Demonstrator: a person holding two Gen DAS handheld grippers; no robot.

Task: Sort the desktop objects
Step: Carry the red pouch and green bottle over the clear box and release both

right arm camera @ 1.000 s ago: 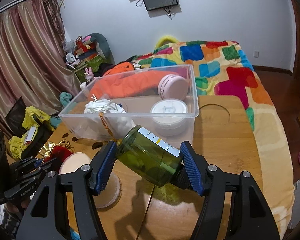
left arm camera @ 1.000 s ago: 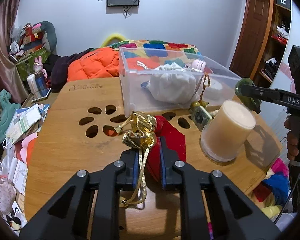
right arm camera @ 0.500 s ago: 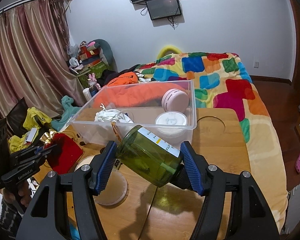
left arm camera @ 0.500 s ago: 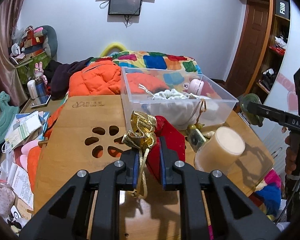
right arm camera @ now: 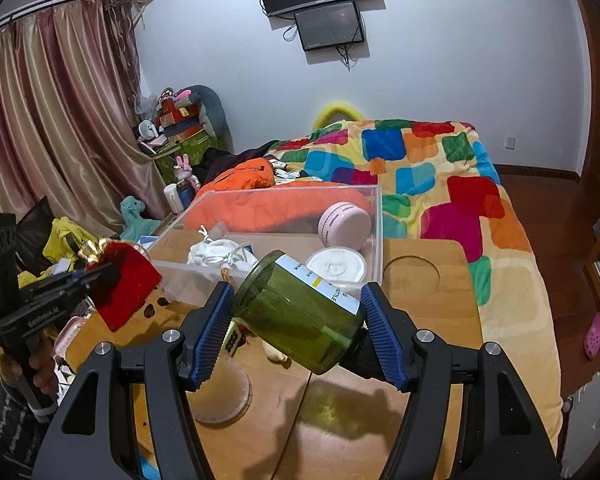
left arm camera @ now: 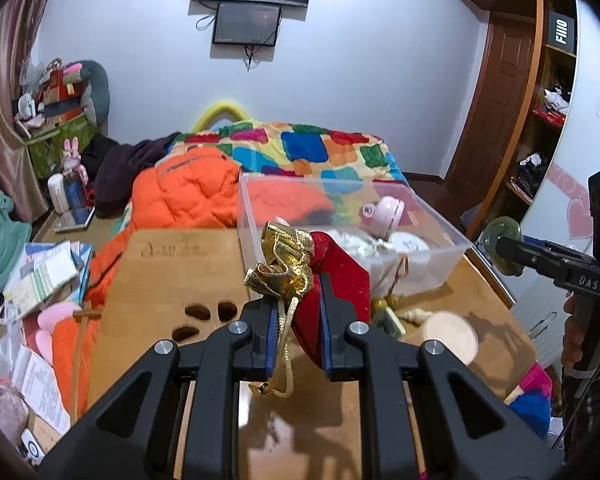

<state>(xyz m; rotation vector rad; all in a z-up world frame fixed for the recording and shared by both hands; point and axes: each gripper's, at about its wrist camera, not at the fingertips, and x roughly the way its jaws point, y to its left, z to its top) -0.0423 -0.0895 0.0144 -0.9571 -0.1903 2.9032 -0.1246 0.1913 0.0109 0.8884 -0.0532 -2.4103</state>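
Pouch [left arm camera: 336,268], red with gold cord, is pinched in left gripper [left arm camera: 298,320] above table [left arm camera: 172,280] | bin [left arm camera: 440,236] is already loaded with bag, pink case, lid | jar [right arm camera: 300,312], green, is clamped in right gripper [right arm camera: 300,332], unbinned | cup [left arm camera: 452,334], trinkets are left on table

Wooden table [left arm camera: 168,264] carries a clear plastic bin [left arm camera: 440,264] at its far right and a beige round container [left arm camera: 452,334] nearer.
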